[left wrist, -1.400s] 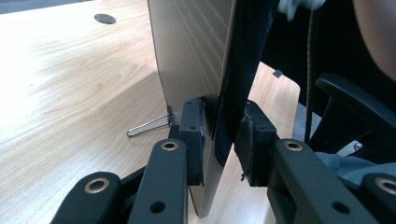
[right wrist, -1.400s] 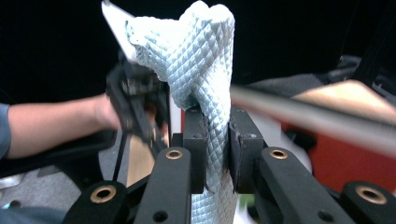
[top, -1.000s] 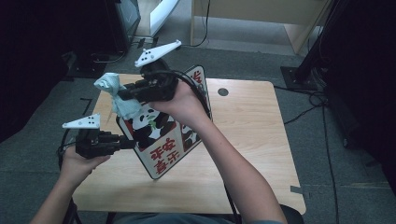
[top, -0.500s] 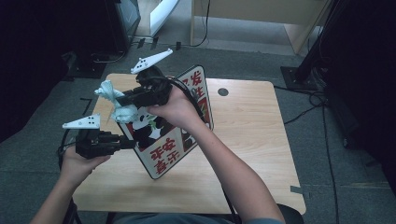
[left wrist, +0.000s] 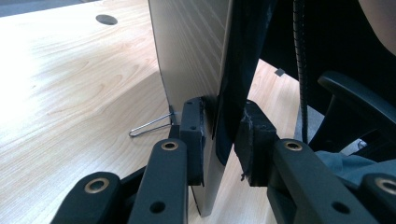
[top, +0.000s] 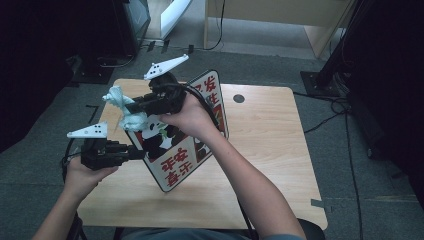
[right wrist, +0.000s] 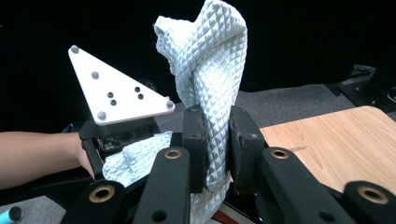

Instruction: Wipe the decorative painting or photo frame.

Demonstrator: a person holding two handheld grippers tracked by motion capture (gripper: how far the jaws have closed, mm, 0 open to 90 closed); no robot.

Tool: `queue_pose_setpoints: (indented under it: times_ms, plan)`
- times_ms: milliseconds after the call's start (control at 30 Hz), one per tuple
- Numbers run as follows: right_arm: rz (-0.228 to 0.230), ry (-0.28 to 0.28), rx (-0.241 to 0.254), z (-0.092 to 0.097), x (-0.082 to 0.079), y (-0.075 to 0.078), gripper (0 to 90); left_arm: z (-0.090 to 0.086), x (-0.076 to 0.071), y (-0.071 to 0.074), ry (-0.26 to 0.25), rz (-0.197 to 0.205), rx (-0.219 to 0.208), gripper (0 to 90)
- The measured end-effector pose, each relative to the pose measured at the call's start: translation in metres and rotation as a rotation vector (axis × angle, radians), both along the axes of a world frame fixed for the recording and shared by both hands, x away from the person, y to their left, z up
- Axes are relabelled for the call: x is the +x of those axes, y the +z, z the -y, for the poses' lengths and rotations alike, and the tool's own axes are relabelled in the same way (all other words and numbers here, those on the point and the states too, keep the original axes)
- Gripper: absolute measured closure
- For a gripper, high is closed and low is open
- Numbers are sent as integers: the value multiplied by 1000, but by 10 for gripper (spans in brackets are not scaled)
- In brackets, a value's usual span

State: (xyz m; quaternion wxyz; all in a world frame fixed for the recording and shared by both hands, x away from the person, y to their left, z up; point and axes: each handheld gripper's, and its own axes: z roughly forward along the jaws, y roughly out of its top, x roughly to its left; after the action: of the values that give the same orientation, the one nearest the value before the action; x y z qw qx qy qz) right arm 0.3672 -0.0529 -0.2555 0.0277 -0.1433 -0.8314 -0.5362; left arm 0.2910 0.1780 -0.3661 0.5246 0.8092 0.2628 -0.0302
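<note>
Much of the sign [top: 176,150] was hidden in the high view: the right hand [top: 192,119] and its gripper covered the middle of the printed face, and the cloth [top: 126,111] lay over its upper left edge. The characters along the far edge were partly cut off by the cable, and the panda print showed only in patches. In the left gripper view the sign [left wrist: 196,56] was seen edge-on, its top running out of frame, and the dark strip beside the pale back was hard to make out. A wire clip [left wrist: 150,126] lay on the table [left wrist: 70,93] just beside the sign's foot.

The sign stood tilted over the left half of the table [top: 270,150], its lowest corner toward the near edge and its long axis running from there up and away toward the far edge. Its printed face pointed up and toward the person.

The left gripper [top: 136,152] clamped the sign's left edge, with the board pinched between its pads [left wrist: 192,135]. The right gripper [top: 131,107] was closed tight on the cloth, which rose twisted between its jaws [right wrist: 212,84] and hung crumpled below them. The cloth touched the sign near its upper left edge, just above the left gripper's grey plate.
</note>
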Motion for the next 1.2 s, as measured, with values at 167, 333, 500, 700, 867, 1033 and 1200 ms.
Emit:
queue_pose_setpoints:
  times_ms: [167, 333, 500, 700, 867, 1033, 1200]
  plan:
    - [-11, 6, 5, 4, 3, -1, 792, 0, 0, 0, -2, 0, 6, 747]
    - [-11, 3, 9, 7, 7, -1, 790, -1, 0, 0, -1, 0, 5, 748]
    - [-17, -10, 12, 13, 12, -2, 787, 0, 0, 1, -1, -1, 10, 749]
    - [-14, -30, 24, 22, 16, -3, 784, 0, 0, 1, -2, 1, 9, 749]
    - [-10, -48, 25, 29, 18, -3, 784, 0, 0, 1, -2, 1, 13, 749]
    - [-10, -74, 29, 37, 23, -3, 778, 0, 0, 1, -1, -2, 10, 750]
    - [-11, -93, 39, 44, 27, -4, 778, 0, 0, 1, -1, 0, 11, 750]
